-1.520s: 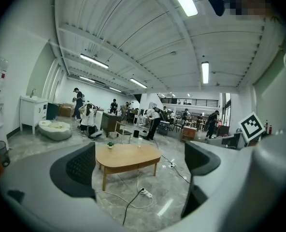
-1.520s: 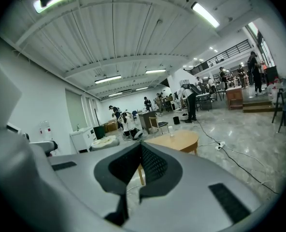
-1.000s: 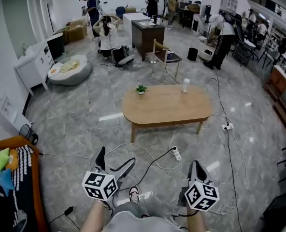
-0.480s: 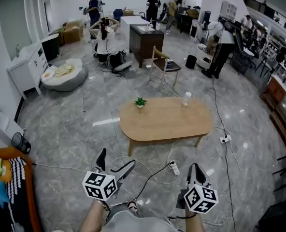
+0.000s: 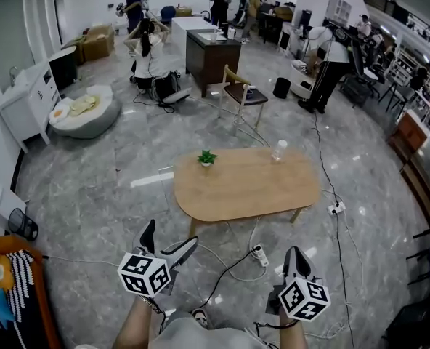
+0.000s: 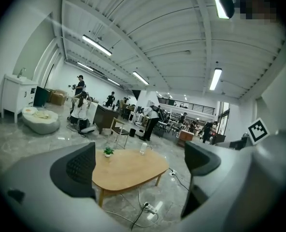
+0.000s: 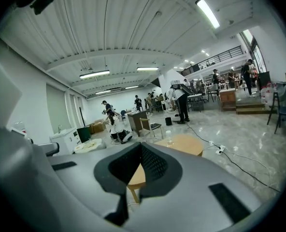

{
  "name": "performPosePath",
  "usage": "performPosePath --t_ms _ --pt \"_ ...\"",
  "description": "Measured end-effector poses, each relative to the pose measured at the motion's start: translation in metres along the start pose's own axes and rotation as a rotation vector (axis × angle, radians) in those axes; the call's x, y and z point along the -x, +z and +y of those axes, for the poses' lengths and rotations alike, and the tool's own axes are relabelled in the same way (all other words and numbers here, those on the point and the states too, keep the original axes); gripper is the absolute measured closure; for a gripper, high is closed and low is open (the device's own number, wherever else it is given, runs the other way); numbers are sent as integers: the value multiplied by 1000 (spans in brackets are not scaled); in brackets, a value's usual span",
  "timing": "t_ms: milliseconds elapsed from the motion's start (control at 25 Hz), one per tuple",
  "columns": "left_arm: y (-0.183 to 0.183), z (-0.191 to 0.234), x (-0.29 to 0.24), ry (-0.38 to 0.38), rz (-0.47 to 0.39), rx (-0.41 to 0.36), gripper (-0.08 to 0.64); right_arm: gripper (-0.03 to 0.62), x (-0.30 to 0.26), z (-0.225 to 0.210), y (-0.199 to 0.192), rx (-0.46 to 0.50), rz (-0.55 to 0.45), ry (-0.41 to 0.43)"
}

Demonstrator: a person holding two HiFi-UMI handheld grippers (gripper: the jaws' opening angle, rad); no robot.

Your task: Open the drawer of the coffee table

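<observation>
1. Left gripper (image 5: 168, 238) is spread wide and empty. Right gripper (image 5: 295, 257) is clenched on nothing. Both are well apart from the coffee table surface (image 5: 244, 187).
2. Drawer not visible; can't tell which edge carries it.
3. Risks: power strip (image 5: 259, 254) and its cables on the floor off the near edge could snag feet. A hard pull could topple the bottle (image 5: 278, 150) at the far edge.

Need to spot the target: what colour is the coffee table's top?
The table has a light tan wood top, shown best in the head view.
</observation>
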State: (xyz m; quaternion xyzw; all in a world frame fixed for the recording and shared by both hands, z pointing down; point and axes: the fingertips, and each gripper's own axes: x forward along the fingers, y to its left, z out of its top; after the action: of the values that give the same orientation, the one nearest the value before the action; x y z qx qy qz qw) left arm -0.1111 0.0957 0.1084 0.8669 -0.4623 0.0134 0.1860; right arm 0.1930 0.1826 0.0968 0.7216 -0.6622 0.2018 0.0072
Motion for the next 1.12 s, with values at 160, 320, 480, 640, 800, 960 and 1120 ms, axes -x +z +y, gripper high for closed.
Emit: performPosePath --t_ms 160,320,480,640,800,960,1120 --pt "0 12 -13 9 18 23 6 592 -13 -3 -4 -21 28 -9" --pt "-3 17 -28 12 46 22 6 592 -28 -8 -5 -53 46 -5" --pt "-5 21 -48 28 56 14 6 592 -56 -17 -5 -56 65 7" --pt "3 31 -70 83 48 27 6 592 -98 -19 12 -47 76 57" --pt "11 36 -97 147 34 58 6 592 -145 -21 37 -20 90 130" --pt "20 35 -125 199 15 70 6 592 -192 -31 58 -4 110 188" --pt "24 33 -150 251 10 79 6 592 -233 -43 76 4 124 239"
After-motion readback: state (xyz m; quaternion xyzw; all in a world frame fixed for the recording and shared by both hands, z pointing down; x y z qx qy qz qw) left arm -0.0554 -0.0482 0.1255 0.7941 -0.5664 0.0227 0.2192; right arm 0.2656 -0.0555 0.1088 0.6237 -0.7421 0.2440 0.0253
